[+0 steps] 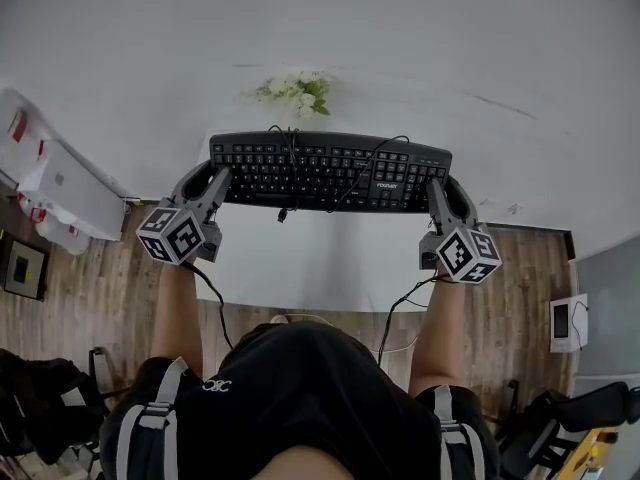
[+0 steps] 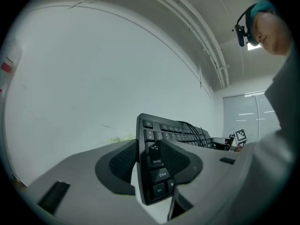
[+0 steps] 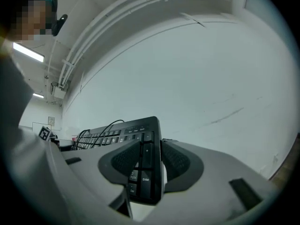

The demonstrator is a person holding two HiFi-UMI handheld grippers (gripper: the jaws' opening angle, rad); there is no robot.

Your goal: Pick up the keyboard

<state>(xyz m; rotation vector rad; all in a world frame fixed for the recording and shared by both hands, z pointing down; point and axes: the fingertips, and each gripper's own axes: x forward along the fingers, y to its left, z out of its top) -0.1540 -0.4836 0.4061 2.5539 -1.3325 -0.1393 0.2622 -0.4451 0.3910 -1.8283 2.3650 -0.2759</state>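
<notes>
A black keyboard hangs level in the air above the white table, its black cable draped over the keys. My left gripper is shut on the keyboard's left end, one pad on the key side and one underneath. In the left gripper view the keyboard runs away from the left gripper between the dark pads. My right gripper is shut on the right end in the same way. The right gripper view shows the number-pad end squeezed in the right gripper.
A small bunch of white flowers lies on the table beyond the keyboard. White packages sit at the left edge over the wooden floor. A small screen device stands at the right. The grippers' cables trail toward the person.
</notes>
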